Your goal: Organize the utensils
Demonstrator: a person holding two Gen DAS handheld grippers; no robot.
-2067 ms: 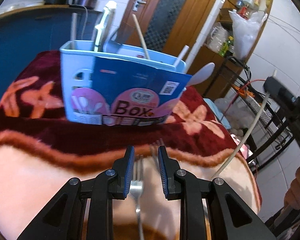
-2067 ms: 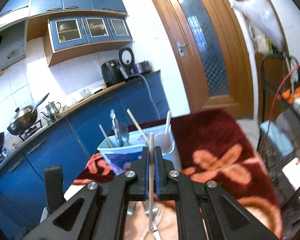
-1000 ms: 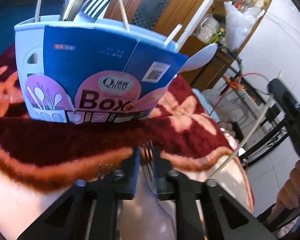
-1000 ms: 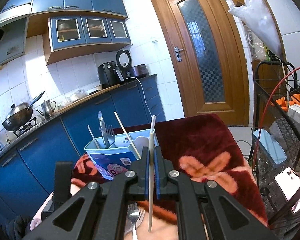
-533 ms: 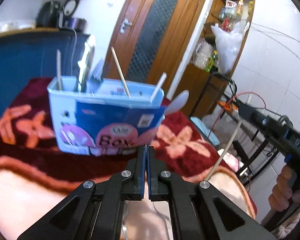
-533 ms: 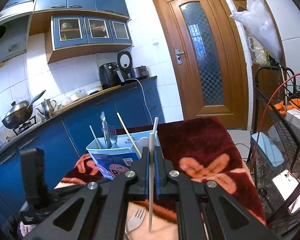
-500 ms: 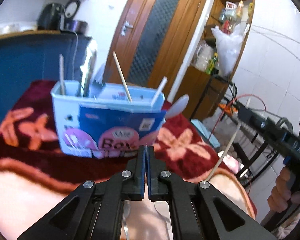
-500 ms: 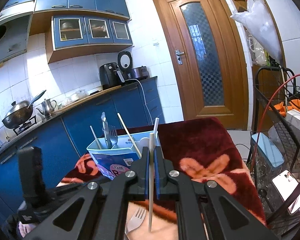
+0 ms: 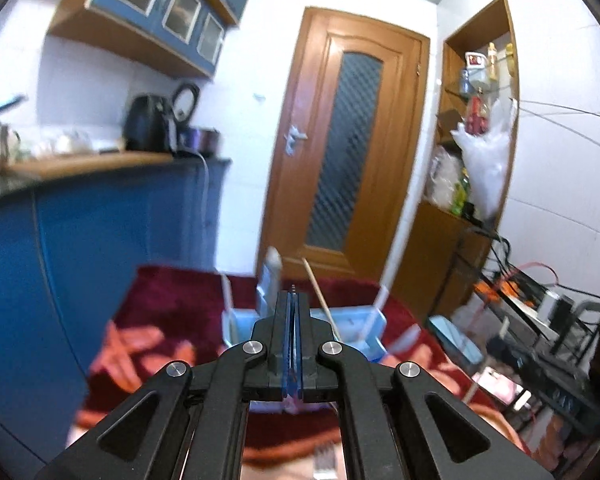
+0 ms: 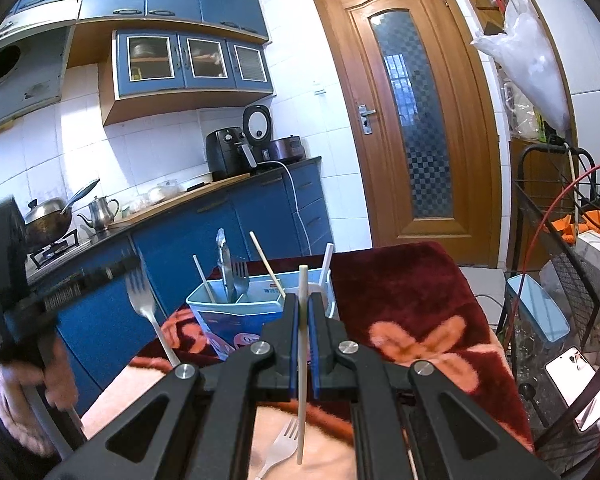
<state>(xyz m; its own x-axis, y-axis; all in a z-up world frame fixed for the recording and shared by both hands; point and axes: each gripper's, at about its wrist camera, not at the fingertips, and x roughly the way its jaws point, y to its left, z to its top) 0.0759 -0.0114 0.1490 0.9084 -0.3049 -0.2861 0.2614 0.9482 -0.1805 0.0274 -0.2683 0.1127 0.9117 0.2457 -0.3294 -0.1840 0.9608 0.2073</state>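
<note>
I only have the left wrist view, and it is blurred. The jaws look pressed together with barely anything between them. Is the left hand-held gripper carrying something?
Observer: Yes. The right wrist view shows the left hand-held gripper pinching the held fork up near its tines, with the handle slanting down below.
Operator: What is the right one doing?
Observer: The right hand-held gripper is shut on a white stick, which stands upright between its pads.
Operator: Is any fork in the box already?
Observer: Yes, the boxed fork stands tines up in the left compartment of the blue box, next to another metal utensil.
</note>
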